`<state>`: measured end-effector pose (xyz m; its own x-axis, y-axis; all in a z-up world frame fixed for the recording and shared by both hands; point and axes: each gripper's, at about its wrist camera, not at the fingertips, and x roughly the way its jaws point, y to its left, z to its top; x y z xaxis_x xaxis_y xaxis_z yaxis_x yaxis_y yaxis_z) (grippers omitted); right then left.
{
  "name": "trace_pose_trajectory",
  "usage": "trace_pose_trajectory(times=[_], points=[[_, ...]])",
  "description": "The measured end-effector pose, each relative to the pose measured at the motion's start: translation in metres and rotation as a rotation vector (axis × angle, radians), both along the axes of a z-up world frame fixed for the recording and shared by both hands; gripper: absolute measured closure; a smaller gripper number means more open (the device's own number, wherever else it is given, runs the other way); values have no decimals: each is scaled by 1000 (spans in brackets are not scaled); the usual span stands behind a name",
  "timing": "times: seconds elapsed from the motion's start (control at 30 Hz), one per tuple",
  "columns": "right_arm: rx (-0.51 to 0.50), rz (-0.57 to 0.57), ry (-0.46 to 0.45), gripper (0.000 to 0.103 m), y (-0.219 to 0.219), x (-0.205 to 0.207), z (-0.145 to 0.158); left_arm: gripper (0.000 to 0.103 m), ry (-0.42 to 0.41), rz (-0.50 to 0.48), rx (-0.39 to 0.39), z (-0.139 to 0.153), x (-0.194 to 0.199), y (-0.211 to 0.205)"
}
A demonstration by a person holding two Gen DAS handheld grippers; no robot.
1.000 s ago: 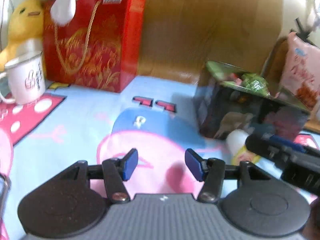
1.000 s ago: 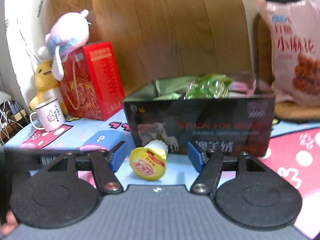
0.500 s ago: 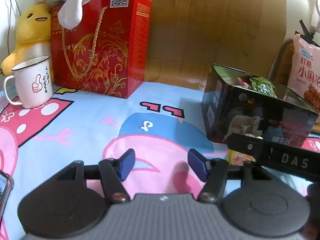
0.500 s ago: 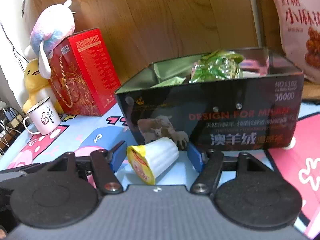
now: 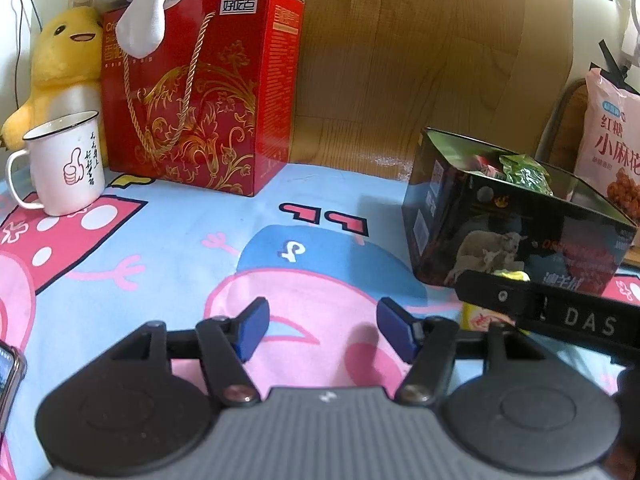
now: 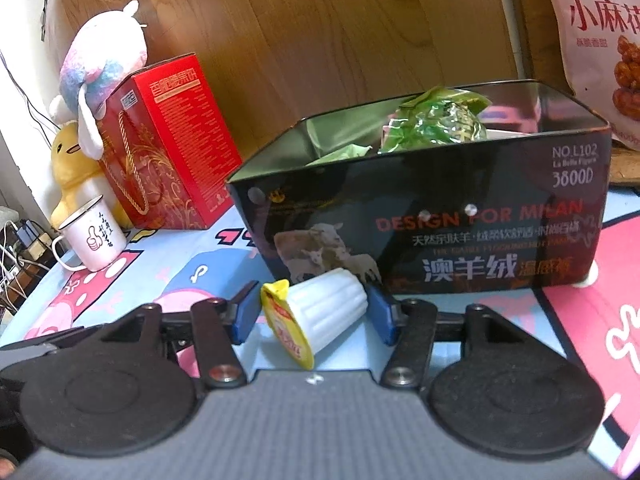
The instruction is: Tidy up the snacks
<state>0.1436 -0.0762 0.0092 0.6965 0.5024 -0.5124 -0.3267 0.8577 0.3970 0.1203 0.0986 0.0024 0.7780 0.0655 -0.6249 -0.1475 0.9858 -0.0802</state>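
A white ribbed jelly cup (image 6: 320, 316) with a yellow foil lid lies on its side between the fingers of my right gripper (image 6: 312, 314), which stands open around it; the right pad is close to the cup. Just behind it stands an open black tin box (image 6: 432, 224) holding green-wrapped snacks (image 6: 436, 120). In the left wrist view the tin (image 5: 500, 236) is at the right, and the cup's yellow lid (image 5: 480, 316) peeks out under the right gripper's body. My left gripper (image 5: 322, 330) is open and empty above the cartoon tablecloth.
A red gift box (image 5: 200, 96) with plush toys (image 5: 64, 64) and a white mug (image 5: 66, 164) stand at the back left. A pink snack bag (image 5: 612, 152) leans at the right behind the tin. A wooden board backs the table. A phone edge (image 5: 8, 376) shows at lower left.
The right gripper has moved forward, so the jelly cup now lies deeper between its fingers and the tin is nearer. The left gripper has drifted slightly and steadied.
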Motion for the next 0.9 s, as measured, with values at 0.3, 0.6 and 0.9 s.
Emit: trace_pose_trajectory(times=[0.3, 0.6, 0.9], points=[[-14, -11, -4, 44, 1, 0, 0, 42, -3, 10, -9, 0, -1, 1], [-46, 3, -17, 44, 2, -2, 0, 42, 0, 8, 8, 0, -1, -1], [-50, 3, -22, 44, -6, -6, 0, 42, 10, 1, 46, 0, 0, -4]])
